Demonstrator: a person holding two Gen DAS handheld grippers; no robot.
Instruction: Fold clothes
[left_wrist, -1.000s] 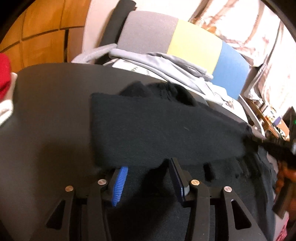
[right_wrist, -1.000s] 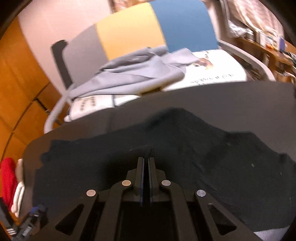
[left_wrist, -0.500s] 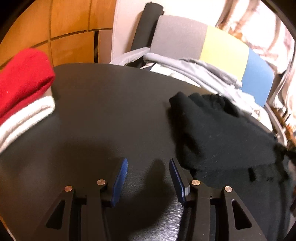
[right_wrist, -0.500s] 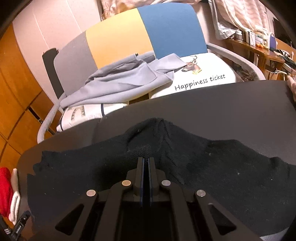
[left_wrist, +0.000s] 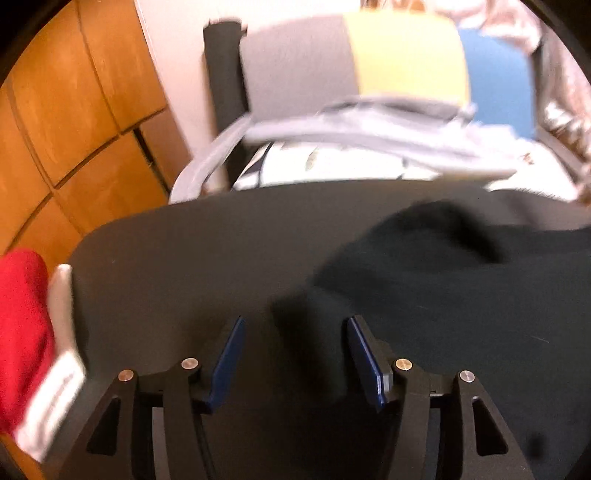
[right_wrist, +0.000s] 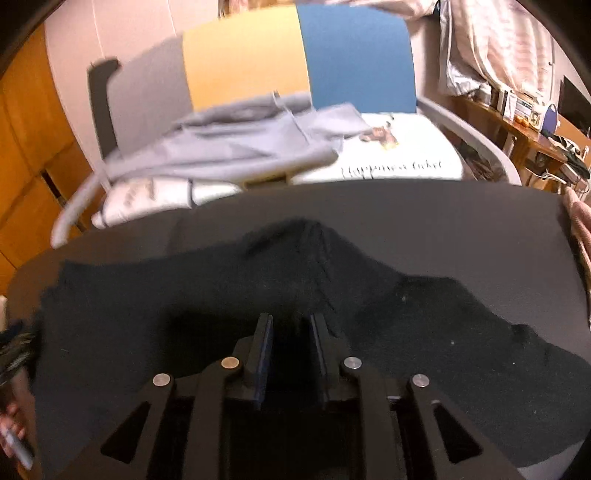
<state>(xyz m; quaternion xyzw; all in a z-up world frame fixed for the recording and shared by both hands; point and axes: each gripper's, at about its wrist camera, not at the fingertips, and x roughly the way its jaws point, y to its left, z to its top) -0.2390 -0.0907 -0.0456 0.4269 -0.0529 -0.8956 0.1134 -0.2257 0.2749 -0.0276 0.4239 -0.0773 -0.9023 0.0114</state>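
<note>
A black garment lies spread on the dark tabletop, its long axis running left to right across the right wrist view, from a ragged end near the left rim to a broader end at the lower right. Along its far edge the cloth rises in a soft peak that points away toward the chair behind the tabletop. The right claw sits low over the middle of the garment with its jaws a little apart, a narrow gap between the blue pads, and nothing pinched between them; the pictures do not settle whether the tips touch the cloth. In the left wrist view the left claw stands wide open and empty above the dark surface, its blue pads well apart, and the garment fills the right half of that view, its near-left corner reaching just beside the right-hand pad. At the left edge a red fold rests on a white fold, well apart from the garment. On the chair lie a grey garment and a white printed one. Both views are blurred, so fine detail of the cloth is lost
</note>
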